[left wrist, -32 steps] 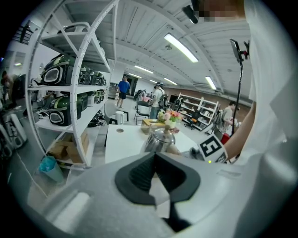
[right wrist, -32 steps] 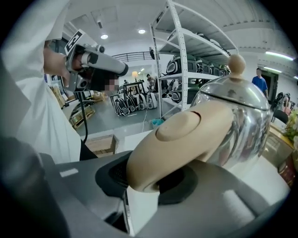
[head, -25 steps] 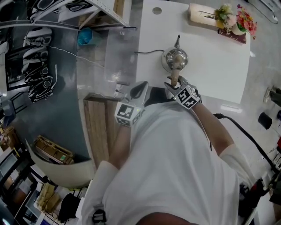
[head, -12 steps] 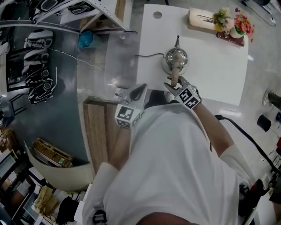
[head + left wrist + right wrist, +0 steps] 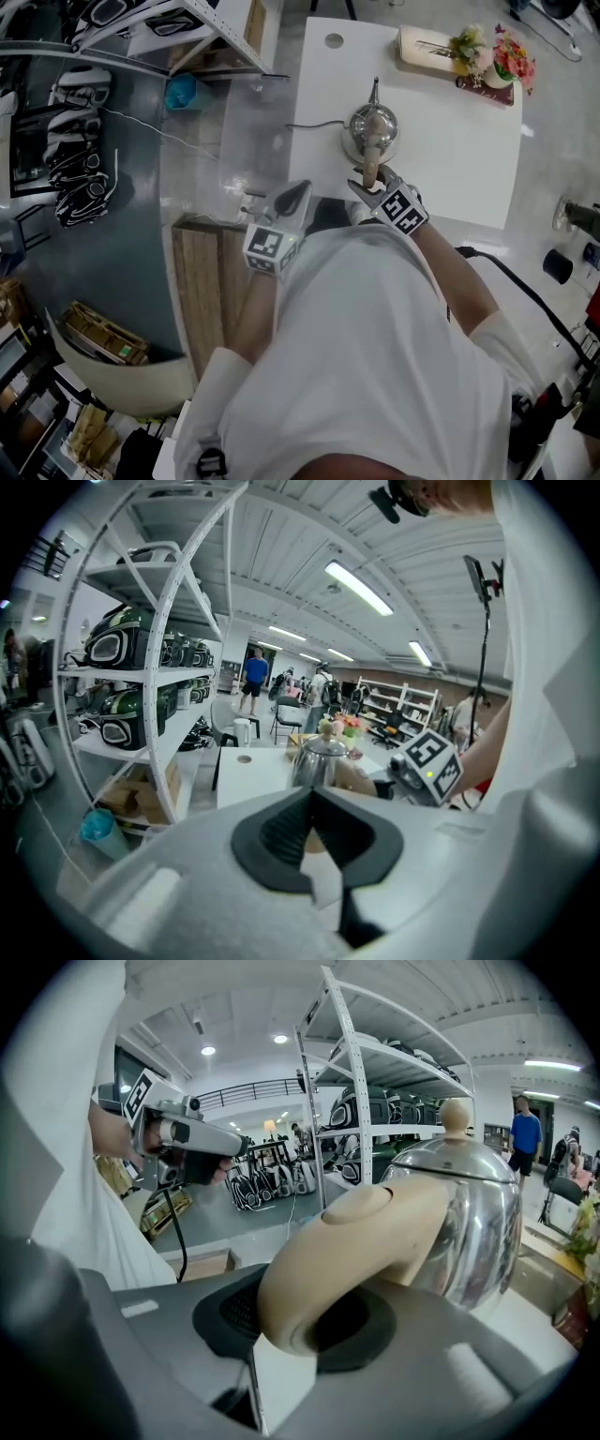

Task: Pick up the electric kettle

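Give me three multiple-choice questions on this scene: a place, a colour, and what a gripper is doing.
1. Where do the flowers stand? A. on the white table's far right corner; B. on the floor; C. on a shelf.
2. What colour is the kettle's handle? A. black; B. beige; C. red.
3. What is the right gripper doing? A. hanging open and empty; B. gripping the kettle's handle; C. holding the flowers.
Answers: 1 A, the head view shows them there; 2 B, beige against the shiny body; 3 B, its jaws are closed on the handle.
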The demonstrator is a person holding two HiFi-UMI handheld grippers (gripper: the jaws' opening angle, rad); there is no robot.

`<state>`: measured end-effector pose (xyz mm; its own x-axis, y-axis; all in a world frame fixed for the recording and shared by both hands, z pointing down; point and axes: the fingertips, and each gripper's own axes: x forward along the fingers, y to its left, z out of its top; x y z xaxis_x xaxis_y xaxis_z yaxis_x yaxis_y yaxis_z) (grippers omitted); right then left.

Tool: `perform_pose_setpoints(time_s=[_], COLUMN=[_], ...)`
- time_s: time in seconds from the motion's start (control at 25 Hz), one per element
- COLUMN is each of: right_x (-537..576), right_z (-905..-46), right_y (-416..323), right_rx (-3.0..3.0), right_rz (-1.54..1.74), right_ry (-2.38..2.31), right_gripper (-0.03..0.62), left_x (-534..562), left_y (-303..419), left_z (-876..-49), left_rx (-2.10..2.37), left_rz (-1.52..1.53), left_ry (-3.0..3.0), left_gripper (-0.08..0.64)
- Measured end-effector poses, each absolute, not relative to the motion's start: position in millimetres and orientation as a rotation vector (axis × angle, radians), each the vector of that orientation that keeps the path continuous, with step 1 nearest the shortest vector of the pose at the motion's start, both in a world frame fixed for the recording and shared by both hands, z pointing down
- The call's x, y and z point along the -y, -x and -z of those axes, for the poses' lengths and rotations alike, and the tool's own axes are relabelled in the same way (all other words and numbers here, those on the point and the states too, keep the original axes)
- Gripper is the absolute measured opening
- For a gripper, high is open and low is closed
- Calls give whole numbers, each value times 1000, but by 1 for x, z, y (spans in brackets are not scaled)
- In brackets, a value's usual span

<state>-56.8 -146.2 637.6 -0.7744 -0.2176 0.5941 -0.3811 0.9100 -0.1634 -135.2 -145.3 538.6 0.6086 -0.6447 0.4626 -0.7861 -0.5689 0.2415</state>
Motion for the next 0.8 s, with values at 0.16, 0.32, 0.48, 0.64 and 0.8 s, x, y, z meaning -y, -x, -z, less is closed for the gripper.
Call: perform_pose_setpoints(time_s=[0.16,0.32,0.48,0.64,0.8], right_x=[148,155,161,170,177], right_z=[-631,-628,-625,-623,-621], right_y=[57,53,45,36,27], right_rx=[2481,2486,2487,2484,2489], right_rz=[-372,-386,-385,-392,-407], right_ry=[-446,-471,-498,-535,-574], right_gripper=[114,112,112,112,112], left_x=[145,150,155,160,162], left_y=[136,132,126,120,116], left_z=[-537,-539,-539,-539,-540], left_rx=[1127,1107,1087,1060,1033], left_rz=[-447,-450,-449,-462,-476], left_ry=[-2426,-2435,-2453,-2466,-2481], left_gripper=[3,3,3,3,3])
